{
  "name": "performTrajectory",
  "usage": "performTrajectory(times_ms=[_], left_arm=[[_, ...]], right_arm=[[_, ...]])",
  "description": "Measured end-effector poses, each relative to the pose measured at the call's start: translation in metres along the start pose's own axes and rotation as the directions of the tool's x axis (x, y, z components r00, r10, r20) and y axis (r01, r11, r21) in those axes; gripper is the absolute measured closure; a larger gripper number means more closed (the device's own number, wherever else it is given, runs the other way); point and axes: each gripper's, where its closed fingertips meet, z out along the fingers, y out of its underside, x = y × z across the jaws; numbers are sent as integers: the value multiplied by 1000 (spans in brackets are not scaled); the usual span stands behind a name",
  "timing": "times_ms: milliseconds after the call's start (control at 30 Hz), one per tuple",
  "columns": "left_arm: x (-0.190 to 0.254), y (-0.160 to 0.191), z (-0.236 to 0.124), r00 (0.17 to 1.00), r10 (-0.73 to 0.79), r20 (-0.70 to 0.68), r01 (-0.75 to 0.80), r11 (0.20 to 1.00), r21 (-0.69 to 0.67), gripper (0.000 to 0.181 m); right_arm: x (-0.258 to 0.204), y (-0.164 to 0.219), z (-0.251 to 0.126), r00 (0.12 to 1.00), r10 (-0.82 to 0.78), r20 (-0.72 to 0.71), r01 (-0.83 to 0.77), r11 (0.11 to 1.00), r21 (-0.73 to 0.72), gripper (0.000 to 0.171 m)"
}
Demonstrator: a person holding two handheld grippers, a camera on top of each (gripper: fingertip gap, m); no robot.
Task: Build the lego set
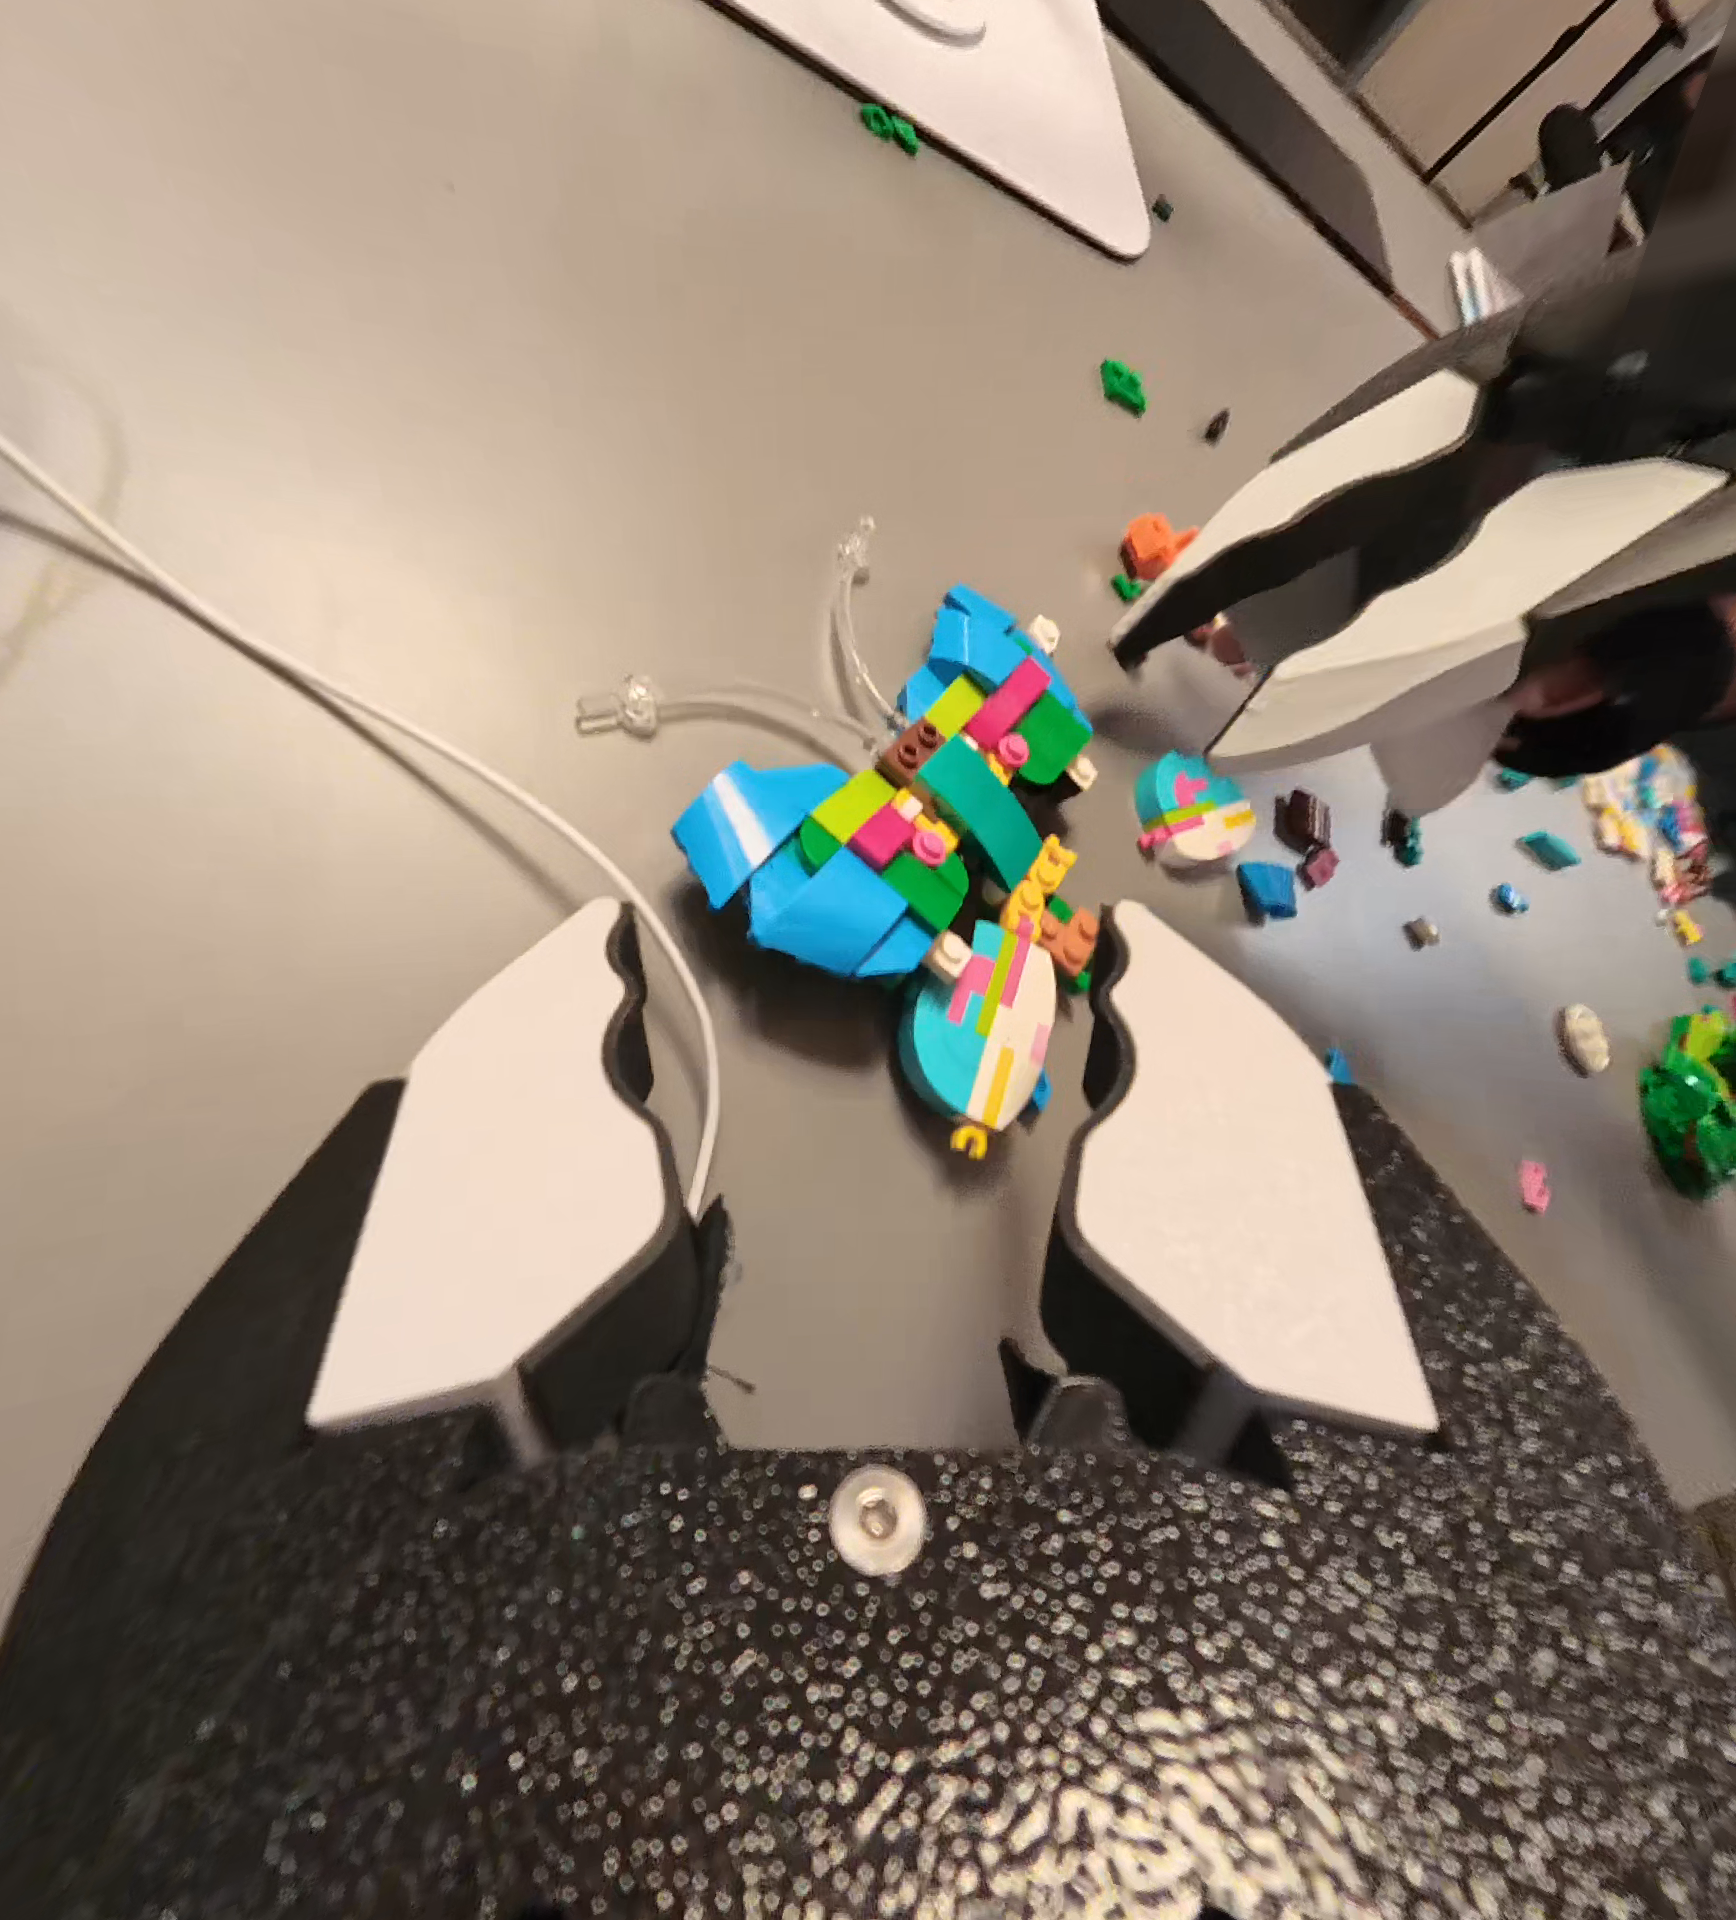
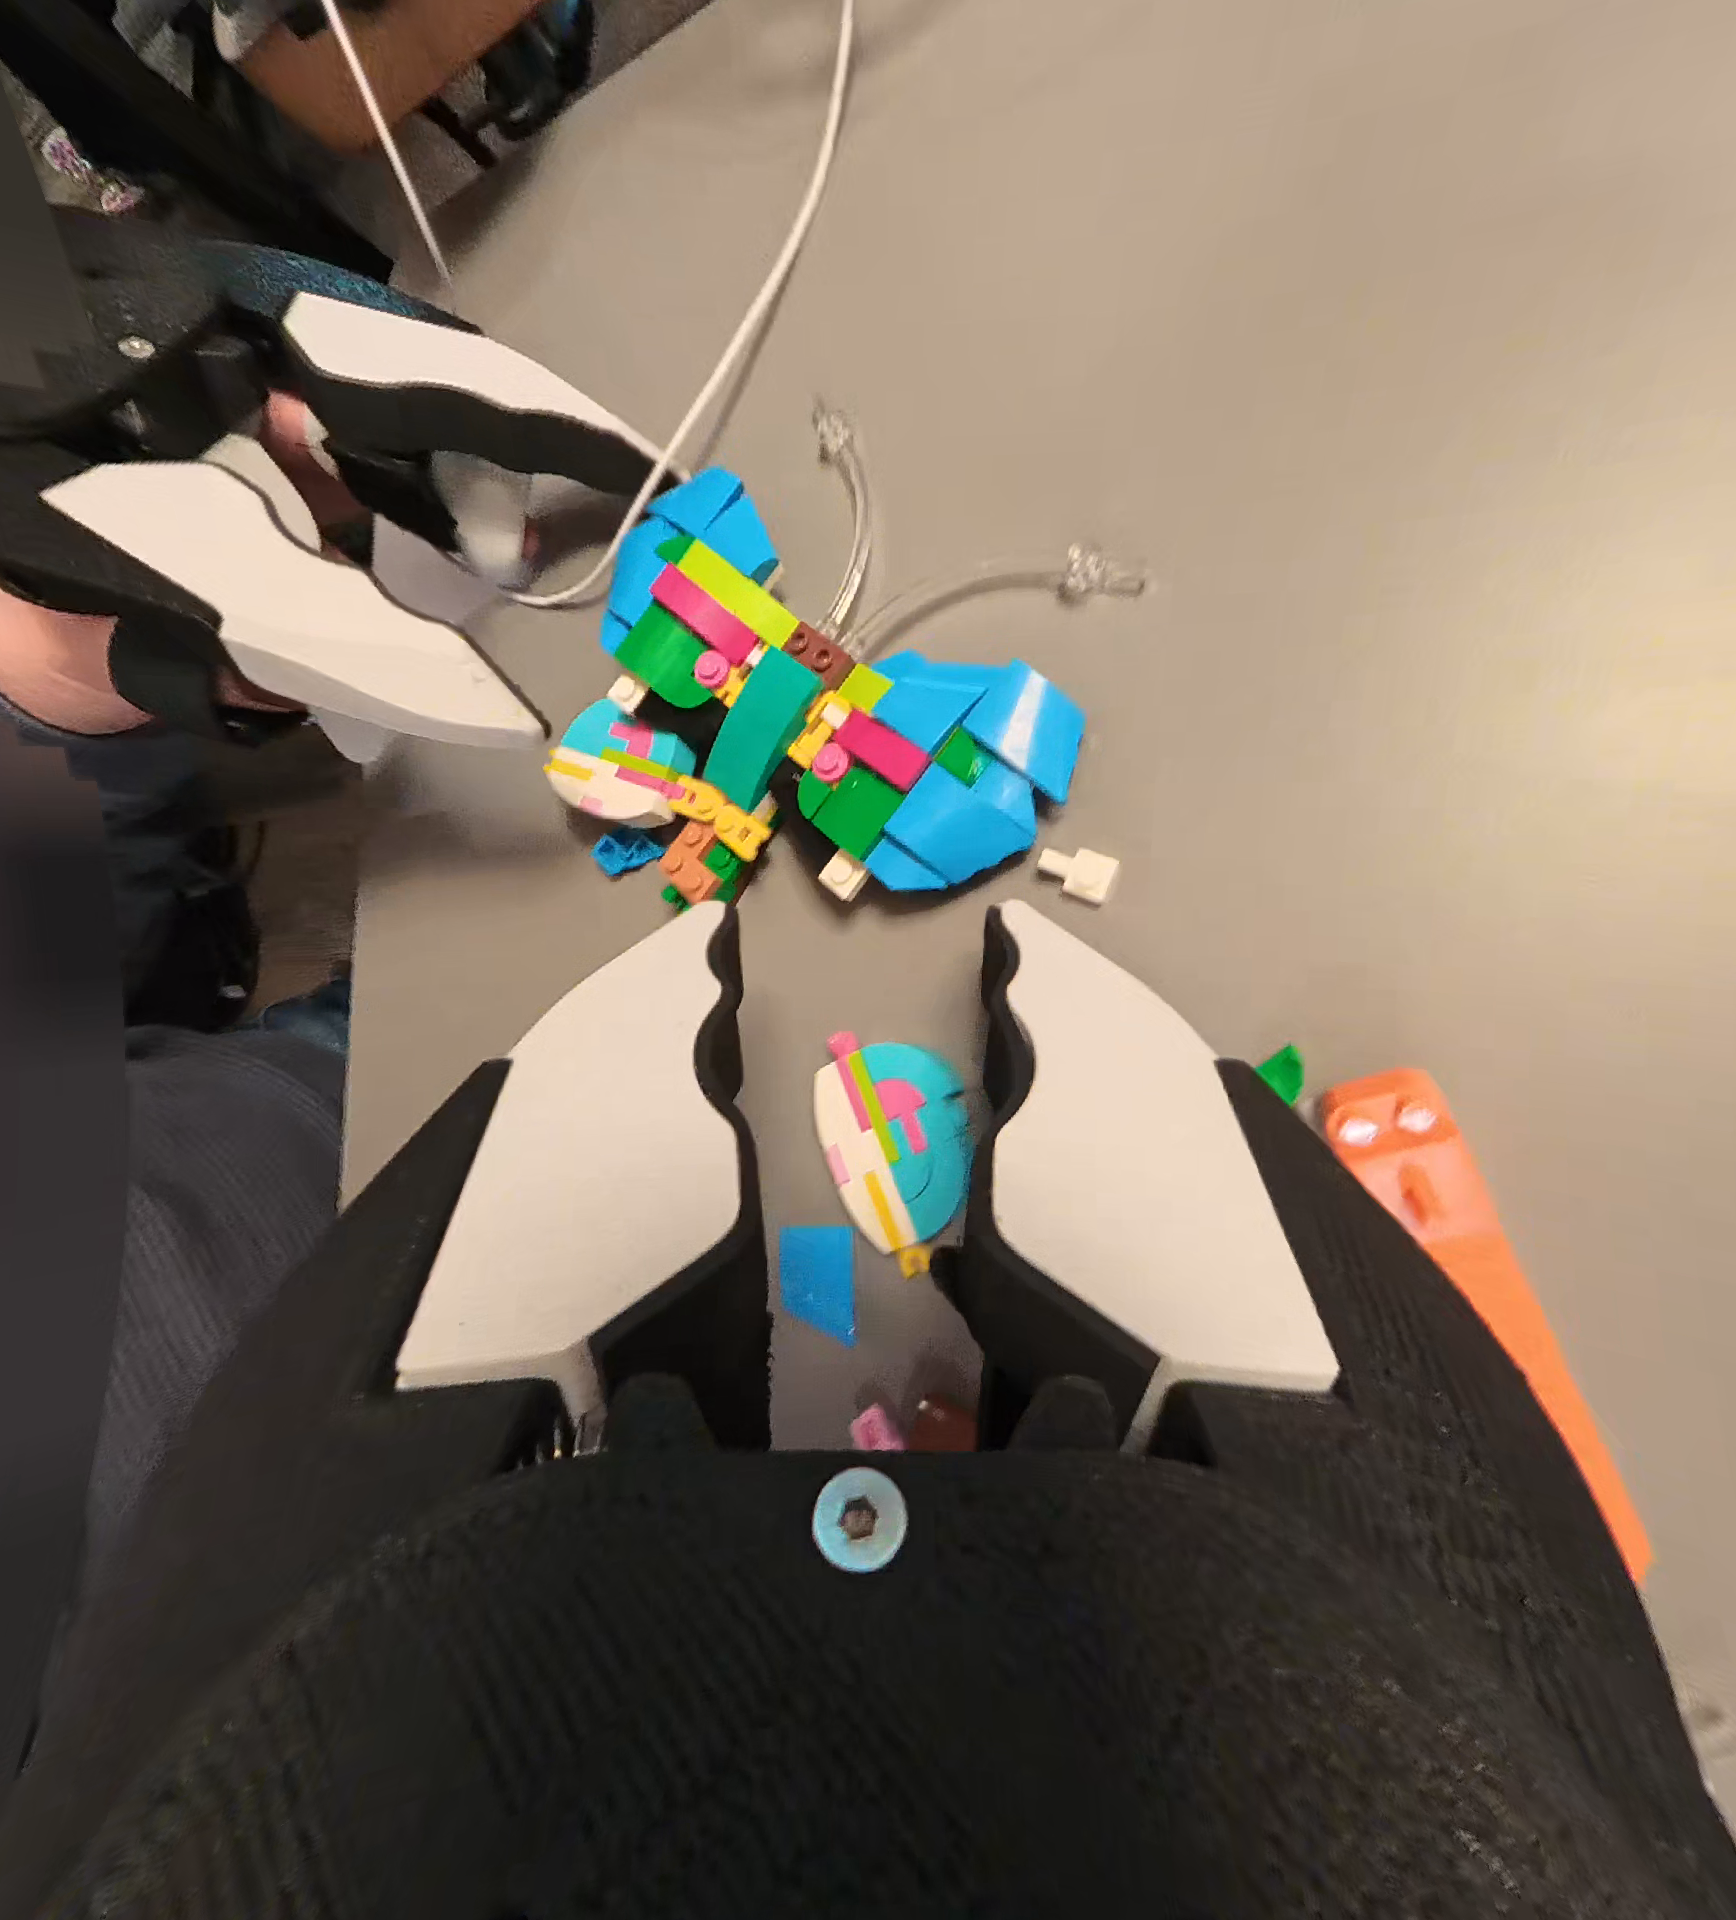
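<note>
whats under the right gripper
Between the open right gripper's fingers lies a loose round wing flat on the table, with a blue wedge and small pink and brown bricks nearer its base. Anything beneath the gripper body is covered.

We see a matte grey tabletop (image 1: 344,436) under soft, even light. A white board with rounded corners (image 1: 1009,114) lies at its far side. Beyond the tabletop's edge, past that board, stands dark furniture (image 1: 1466,114), too blurred for us to identify.
</note>
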Motion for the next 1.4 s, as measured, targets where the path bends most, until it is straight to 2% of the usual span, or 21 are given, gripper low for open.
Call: performTrajectory(times_ms=[33, 267, 467, 533, 667, 800, 900, 967, 1133, 1233, 1267, 1300, 1400], left_arm=[[-1, -3, 2, 1000, -22, -11, 22, 1000, 6, 100], [-1, -8, 6, 986, -132, -97, 133, 991, 3, 118], [2, -5, 5, 978, -139, -154, 139, 990, -10, 141], [9, -7, 3, 975, -109, -192, 112, 994, 7, 153], [18, -11, 1, 972, -6, -233, 18, 999, 50, 156], [43, -16, -7, 922, 202, -330, -164, 976, 140, 161], [51, -15, -10, 882, 326, -342, -275, 943, 189, 162], [54, -14, -11, 860, 373, -347, -318, 925, 208, 162], [60, -13, -14, 812, 468, -349, -402, 881, 249, 162], [60, -11, -14, 799, 489, -350, -423, 871, 251, 162], [60, -10, -14, 798, 490, -351, -427, 871, 245, 162], [59, -9, -13, 800, 490, -347, -430, 870, 240, 161], [56, -8, -14, 819, 476, -319, -419, 877, 234, 131]], right_arm=[[1, -2, 1, 1000, -23, 1, 23, 1000, 15, 128], [7, -1, 12, 995, -84, 56, 85, 996, -22, 128], [5, 1, 12, 984, -146, 103, 150, 988, -30, 129], [6, 0, 8, 975, -206, 85, 209, 977, -33, 129], [-3, -21, -5, 926, -376, 42, 373, 926, 59, 128], [-28, -40, -15, 824, -559, 96, 547, 828, 125, 120], [-46, -33, -11, 730, -654, 200, 661, 750, 41, 113], [-46, -21, -2, 711, -646, 280, 686, 724, -73, 108], [-35, 1, 15, 745, -507, 434, 647, 707, -286, 110], [-45, 10, 15, 754, -350, 556, 593, 728, -346, 132], [-48, 11, 15, 752, -319, 577, 583, 731, -356, 149], [-49, 12, 15, 751, -303, 587, 578, 733, -360, 151], [-49, 12, 14, 747, -316, 585, 585, 730, -353, 151]])
